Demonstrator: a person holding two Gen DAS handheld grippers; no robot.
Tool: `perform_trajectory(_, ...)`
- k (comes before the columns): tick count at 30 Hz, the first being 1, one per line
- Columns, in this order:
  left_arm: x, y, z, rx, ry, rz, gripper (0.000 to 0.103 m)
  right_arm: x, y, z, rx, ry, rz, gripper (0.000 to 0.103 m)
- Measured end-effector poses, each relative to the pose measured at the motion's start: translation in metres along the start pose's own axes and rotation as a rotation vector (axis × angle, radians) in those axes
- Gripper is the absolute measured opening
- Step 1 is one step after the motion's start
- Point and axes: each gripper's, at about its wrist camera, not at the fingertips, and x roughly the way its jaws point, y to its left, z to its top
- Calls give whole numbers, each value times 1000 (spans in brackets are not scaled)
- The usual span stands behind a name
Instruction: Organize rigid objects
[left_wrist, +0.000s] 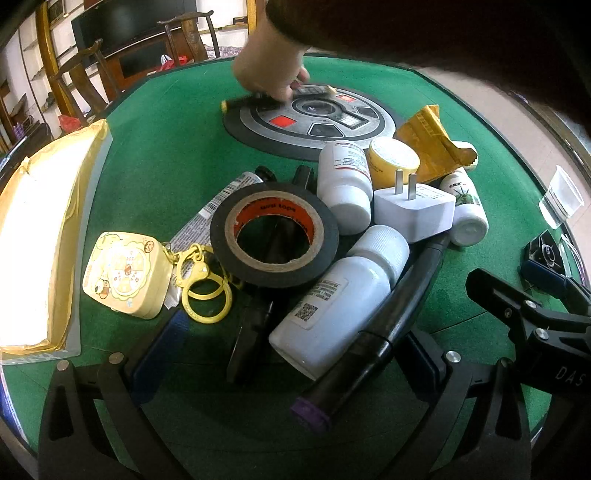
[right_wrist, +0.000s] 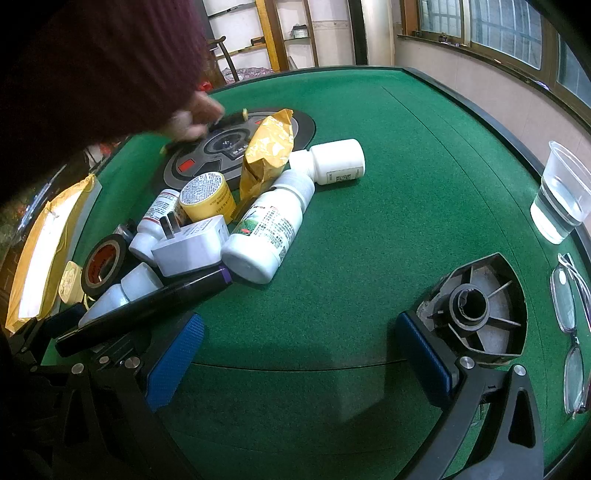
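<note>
We judge the sorting has not yet begun: the rigid things lie in one heap at the middle of the green table (right_wrist: 388, 184), and both grippers sit low at six o'clock, holding nothing. Our left gripper (left_wrist: 288, 354) has its jaws spread wide, with the near end of the heap lying between the blue pads; our right gripper (right_wrist: 299, 362) is likewise released, over bare felt. A bare hand (left_wrist: 271, 74) reaches in at twelve o'clock, touching something dark on the round console (left_wrist: 310, 122); what it grips we cannot tell. Counting the heap, we find four white bottles: a large one (left_wrist: 332, 302) nearest the left gripper, one (left_wrist: 345, 184) at its twelve o'clock, one with a green label (right_wrist: 266, 229), and one lying apart (right_wrist: 338, 160) at two o'clock of the heap. There is one black tape roll (left_wrist: 275, 232), one white plug adapter (left_wrist: 413, 210), one yellow tub (left_wrist: 393, 158), one yellow pouch (right_wrist: 267, 155), one squeezed tube (left_wrist: 218, 206), one cream keychain case (left_wrist: 127, 273) with yellow rings, and one black pen with a purple cap (left_wrist: 373, 350). An open box (left_wrist: 33, 240) waits at nine o'clock, seemingly the destination. The next move, we judge, calls for closing the left gripper on the topmost item, perhaps the pen or large bottle, without scattering its neighbours.
</note>
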Motion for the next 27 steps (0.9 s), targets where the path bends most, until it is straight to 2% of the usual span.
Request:
perform_trajectory(11, 0, -1, 5, 9, 3, -1, 103, 3, 3, 0, 0, 1, -1, 102)
perform_trajectory(14, -3, -2, 3, 52, 10, -25, 103, 4, 14, -3, -37, 20, -51, 102)
perform_trajectory(17, -21, -12, -8, 145, -64, -1, 103, 22, 24, 4, -99, 47, -138, 101)
perform_trajectory(20, -46, -13, -18, 179, -152, -15, 103, 23, 25, 4, -87, 51, -128, 102)
perform_trajectory(21, -48, -13, -19, 184, -154, -24, 103, 23, 26, 4, -88, 50, -129, 102)
perform_trajectory(25, -58, 0, -23, 142, -163, -34, 103, 24, 25, 4, -88, 50, -129, 102)
perform_trajectory(27, -67, 15, -29, 94, -177, -63, 103, 21, 25, 5, -88, 50, -130, 102)
